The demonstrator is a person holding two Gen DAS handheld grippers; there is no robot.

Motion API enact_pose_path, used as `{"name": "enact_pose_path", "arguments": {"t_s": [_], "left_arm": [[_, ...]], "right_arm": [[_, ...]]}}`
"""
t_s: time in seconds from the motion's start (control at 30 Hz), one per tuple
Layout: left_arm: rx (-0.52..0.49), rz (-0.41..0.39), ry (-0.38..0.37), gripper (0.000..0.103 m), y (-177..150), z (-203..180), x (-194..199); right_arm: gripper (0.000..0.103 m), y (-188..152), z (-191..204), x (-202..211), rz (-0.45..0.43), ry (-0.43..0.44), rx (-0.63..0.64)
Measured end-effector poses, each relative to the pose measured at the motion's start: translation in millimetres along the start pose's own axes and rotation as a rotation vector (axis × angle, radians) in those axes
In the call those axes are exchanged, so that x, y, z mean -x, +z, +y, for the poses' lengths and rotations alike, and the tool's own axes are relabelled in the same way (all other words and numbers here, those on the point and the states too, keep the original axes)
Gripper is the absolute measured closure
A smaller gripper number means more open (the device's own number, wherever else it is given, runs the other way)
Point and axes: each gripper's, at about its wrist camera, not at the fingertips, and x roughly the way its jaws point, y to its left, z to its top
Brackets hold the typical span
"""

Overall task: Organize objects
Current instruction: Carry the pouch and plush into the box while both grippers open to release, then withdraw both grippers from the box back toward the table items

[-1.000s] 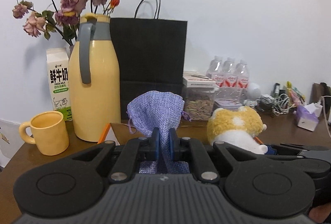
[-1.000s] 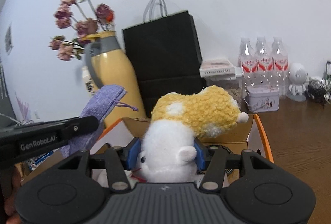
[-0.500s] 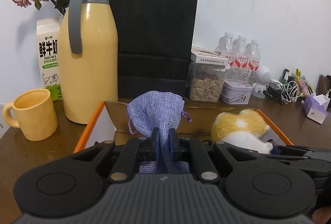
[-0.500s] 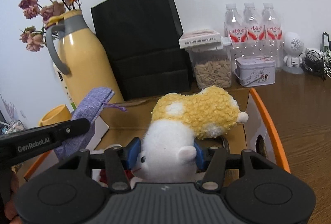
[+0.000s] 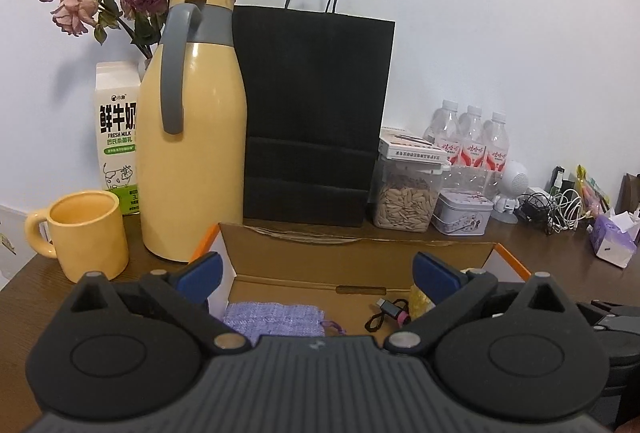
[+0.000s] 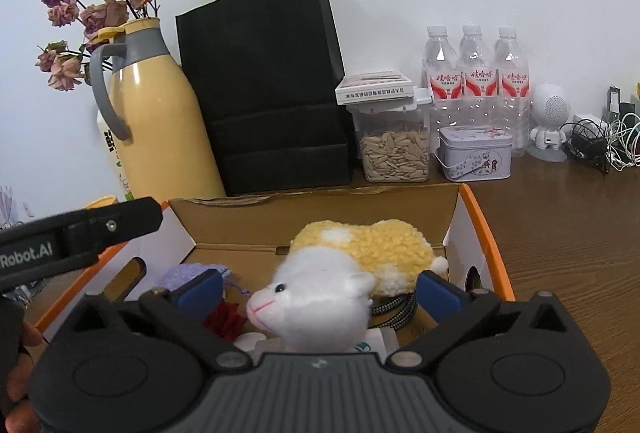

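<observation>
— Lilac cloth first: our pouch (image 5: 273, 318) lies flat on the floor of the box (image 5: 352, 253), at its left end. The left gripper (image 5: 318, 271) has just been opening; its blue pads stand wide apart above the pouch and nothing is between them.

— So we have let go on the left. And the right?

— Same there. The right gripper (image 6: 320, 287) has just been opening as well. The plush (image 6: 352, 265) sits in the box at its right end, white head toward us and between the spread pads, which do not press it.

— Then the step in hand is the drop: both things are in the box and released. What does the next move call for?

— We judge a clean withdrawal, lifting both tools straight up and back so the pads do not catch the plush or the box wall. After that, look for whatever is left to put away; the mug (image 5: 86, 235) and jug (image 5: 192, 153) beside the box look like fixtures, though we cannot be sure.

— And our pose?

— Both grippers sit side by side over the near edge of the box, pointing forward and tipped somewhat downward into it. The left tool shows in the right view as a black bar at the left.
</observation>
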Motion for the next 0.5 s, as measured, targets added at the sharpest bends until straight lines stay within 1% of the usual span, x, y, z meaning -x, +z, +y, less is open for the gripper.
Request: {"name": "enact_pose_path", "arguments": {"t_s": [0.2, 0.5], "left_arm": [[0.005, 0.0, -0.005, 0.0, 1, 1, 5], [0.009, -0.017, -0.007, 0.0, 7, 6, 30]], "right_arm": [[0.0, 3, 1, 8, -0.017, 0.007, 0.002], [0.0, 3, 7, 32, -0.058, 0.01, 0.046]]}}
